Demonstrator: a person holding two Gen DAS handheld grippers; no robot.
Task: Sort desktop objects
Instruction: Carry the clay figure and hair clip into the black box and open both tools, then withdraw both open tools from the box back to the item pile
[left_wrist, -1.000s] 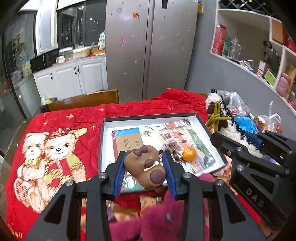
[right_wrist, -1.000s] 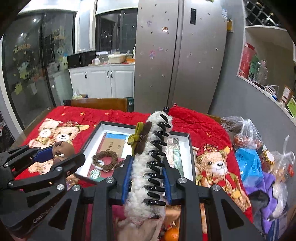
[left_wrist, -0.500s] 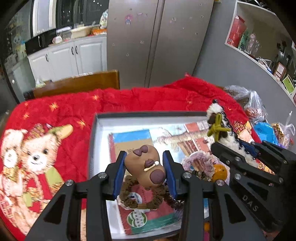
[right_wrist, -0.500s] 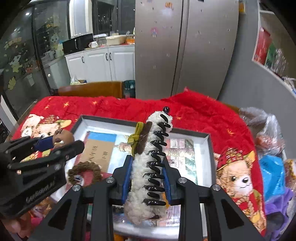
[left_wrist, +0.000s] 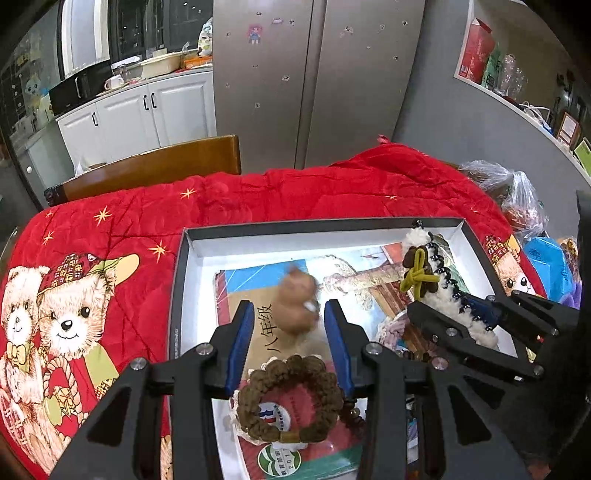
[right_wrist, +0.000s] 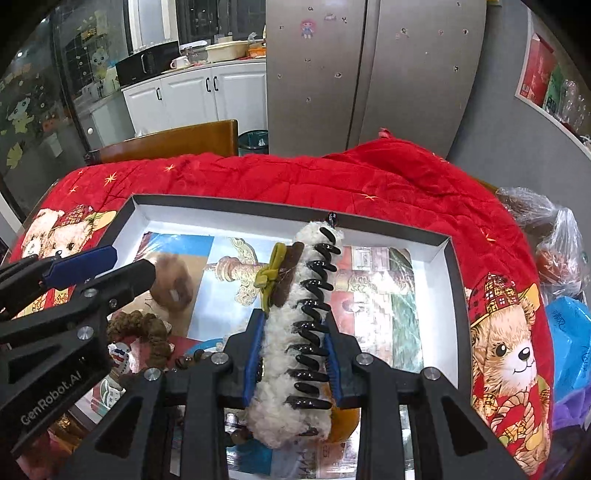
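Observation:
My left gripper (left_wrist: 290, 325) is open over the grey-rimmed box tray (left_wrist: 177, 295). A brown bear-head toy (left_wrist: 297, 304), blurred with motion, is loose between and below its fingers, above the picture books in the tray; it also shows in the right wrist view (right_wrist: 171, 284). My right gripper (right_wrist: 295, 350) is shut on a fluffy white hair claw clip (right_wrist: 306, 325) with black teeth and an olive bow, held over the tray's right half. The clip also shows in the left wrist view (left_wrist: 436, 284).
A brown beaded bracelet (left_wrist: 290, 398) lies on the books at the tray's near edge. An orange (right_wrist: 345, 421) sits under the clip. A red bear-print quilt (left_wrist: 92, 295) covers the table. Plastic bags (right_wrist: 554, 251) lie at the right. A wooden chair (left_wrist: 155, 166) stands behind.
My left gripper opened and let go of the brown bear-head toy, which is dropping into the tray. Both grippers moved forward over the tray. The right gripper still holds the clip.

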